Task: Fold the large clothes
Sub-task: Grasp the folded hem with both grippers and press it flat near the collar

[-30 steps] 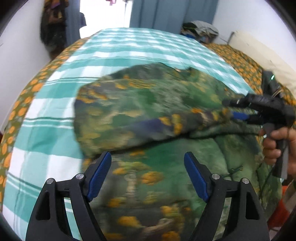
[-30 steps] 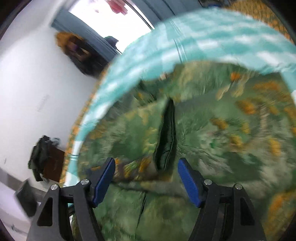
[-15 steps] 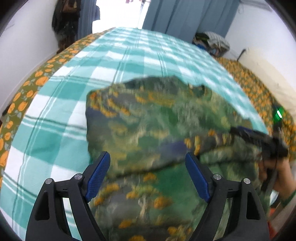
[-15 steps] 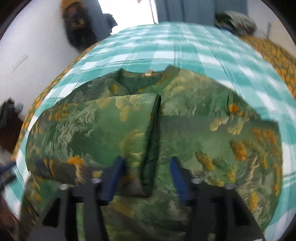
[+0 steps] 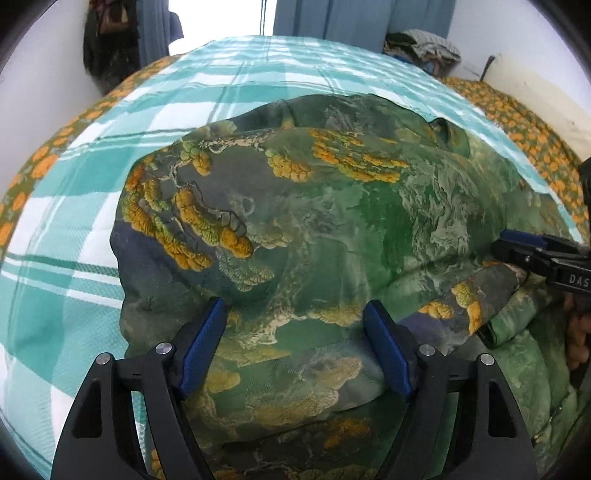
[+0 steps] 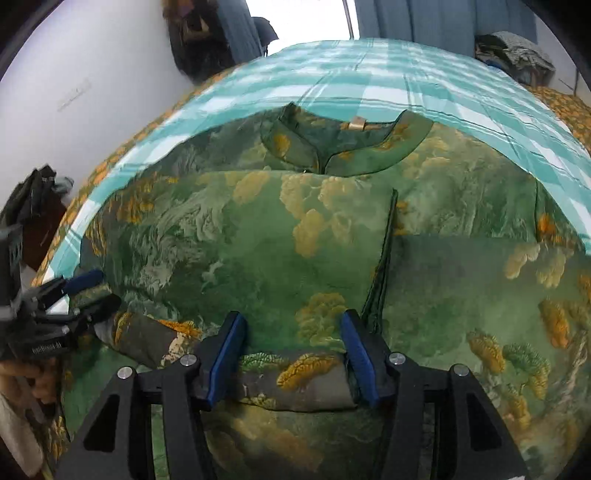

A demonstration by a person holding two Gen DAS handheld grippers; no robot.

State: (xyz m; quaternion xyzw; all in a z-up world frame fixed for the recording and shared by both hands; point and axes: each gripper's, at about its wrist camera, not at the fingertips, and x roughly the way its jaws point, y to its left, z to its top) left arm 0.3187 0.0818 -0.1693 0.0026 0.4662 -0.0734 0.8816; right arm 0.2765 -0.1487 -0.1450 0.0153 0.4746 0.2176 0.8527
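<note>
A large green garment (image 5: 332, 221) with orange and yellow print lies on the bed, its left part folded over the middle; it also shows in the right wrist view (image 6: 277, 240), collar (image 6: 332, 144) at the far side. My left gripper (image 5: 295, 347) is open, its jaws straddling the near edge of the folded layer. My right gripper (image 6: 291, 354) is open over a rolled sleeve end (image 6: 295, 376) at the near edge. It shows at the right of the left wrist view (image 5: 517, 251). The left gripper shows at the left of the right wrist view (image 6: 92, 291).
The bed has a teal and white checked sheet (image 5: 74, 184) over an orange-flowered cover (image 5: 517, 122). A pile of clothes (image 5: 421, 44) lies at the far right corner. Blue curtains (image 6: 443, 18) and a white wall (image 6: 92, 74) stand behind.
The folded layer has been laid flat across the garment. The right gripper swung from a tilted view to level with the bed. Both grippers sit lower and closer to the cloth.
</note>
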